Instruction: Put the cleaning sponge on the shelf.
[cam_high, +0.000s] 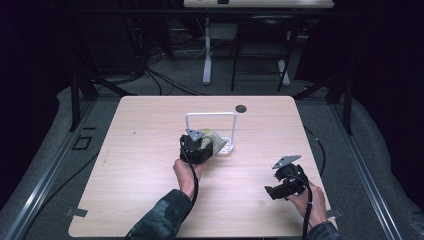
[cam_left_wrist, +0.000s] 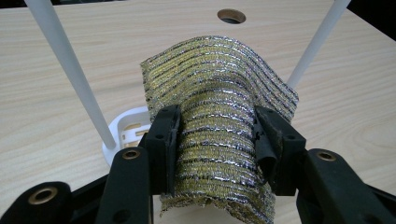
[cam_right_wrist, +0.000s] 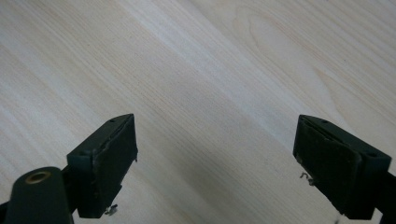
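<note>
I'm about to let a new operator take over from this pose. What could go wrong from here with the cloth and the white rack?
1. The left gripper pinches the glittery mesh cloth bunched between its jaws, with loose edges hanging; it might slip or snag on a rack post.
2. The white rack looks light, so a tug or bump could tip or shove it.
3. The right gripper is open over bare table, too far off to steady the rack quickly.

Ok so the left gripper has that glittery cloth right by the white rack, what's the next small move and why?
Probably lift the cloth higher, toward the top bar of the white rack. The left gripper is shut on it, bunched between the jaws, low between the rack's two posts near its base, not yet draped over anything. The right gripper is open above bare table.
</note>
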